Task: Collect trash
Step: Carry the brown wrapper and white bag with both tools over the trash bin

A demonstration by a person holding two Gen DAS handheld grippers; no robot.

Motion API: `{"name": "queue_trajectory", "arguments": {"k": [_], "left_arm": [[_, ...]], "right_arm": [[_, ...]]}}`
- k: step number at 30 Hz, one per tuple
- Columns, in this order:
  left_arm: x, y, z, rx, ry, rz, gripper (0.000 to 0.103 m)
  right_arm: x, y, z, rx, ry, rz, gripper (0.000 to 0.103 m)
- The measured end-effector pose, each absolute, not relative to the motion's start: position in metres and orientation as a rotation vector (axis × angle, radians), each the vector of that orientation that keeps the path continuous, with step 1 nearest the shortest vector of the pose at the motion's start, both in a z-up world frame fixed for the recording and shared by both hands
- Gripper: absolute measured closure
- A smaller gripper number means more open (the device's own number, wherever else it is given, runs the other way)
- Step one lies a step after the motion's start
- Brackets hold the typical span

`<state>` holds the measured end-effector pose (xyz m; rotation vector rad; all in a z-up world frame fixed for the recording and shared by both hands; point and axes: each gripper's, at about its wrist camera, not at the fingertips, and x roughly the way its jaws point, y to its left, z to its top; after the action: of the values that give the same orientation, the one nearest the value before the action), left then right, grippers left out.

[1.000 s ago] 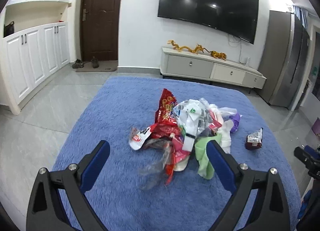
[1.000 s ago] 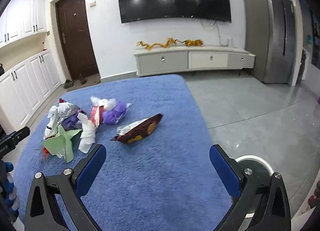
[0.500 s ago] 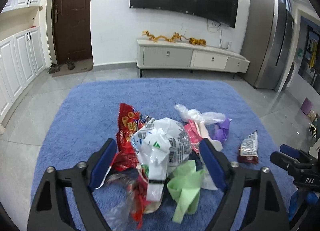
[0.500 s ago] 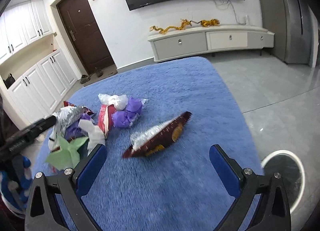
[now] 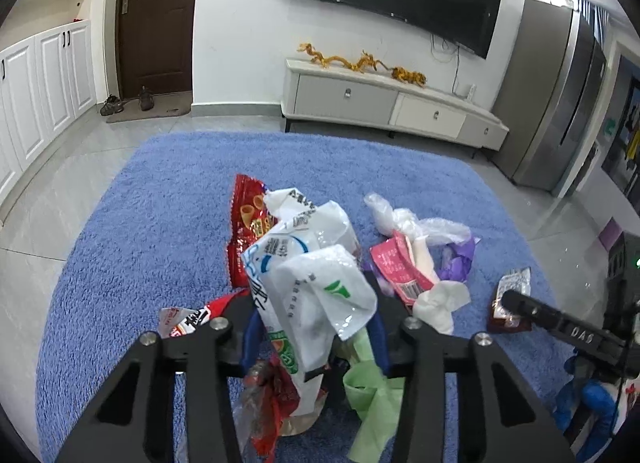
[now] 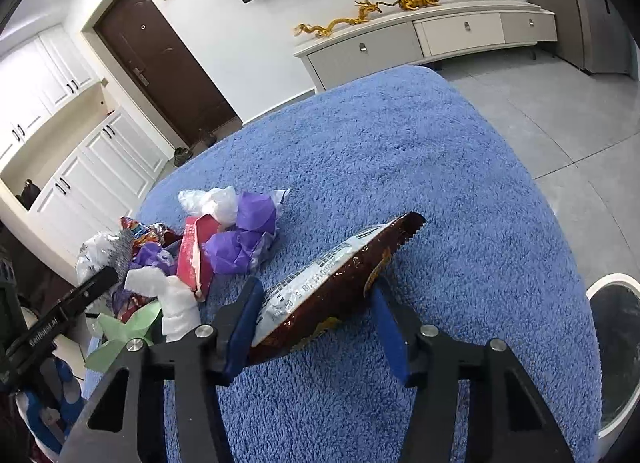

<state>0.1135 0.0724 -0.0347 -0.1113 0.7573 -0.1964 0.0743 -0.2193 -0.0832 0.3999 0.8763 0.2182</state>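
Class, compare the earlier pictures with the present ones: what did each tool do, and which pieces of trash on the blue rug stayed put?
Both tools moved in and down, their jaws just closing. The left tool now clamps the white printed plastic bag in the pile; the right tool grips the dark brown foil snack wrapper. The crumpled purple paper, pink packet and blue fleece rug stayed put.

Blue rug (image 6: 420, 167), wrappers (image 6: 240, 239), perhaps tissue (image 6: 180, 303)
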Motion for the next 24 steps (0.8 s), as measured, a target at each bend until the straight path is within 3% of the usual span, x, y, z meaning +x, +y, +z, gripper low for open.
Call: {"name": "queue_trajectory", "arguments": {"k": [13,24], "left_arm": [[0.068,0.080,0.011,-0.116,0.663,-0.240,0.064],[0.039,-0.025,0.028,-0.016,0.660,-0.460,0.064]], "right_arm": [[0.014,-0.213,-0.048,0.349,0.753,0.302,0.059],[-0.028,-0.281,-0.023,0.362,0.682,0.192,0.059]]}}
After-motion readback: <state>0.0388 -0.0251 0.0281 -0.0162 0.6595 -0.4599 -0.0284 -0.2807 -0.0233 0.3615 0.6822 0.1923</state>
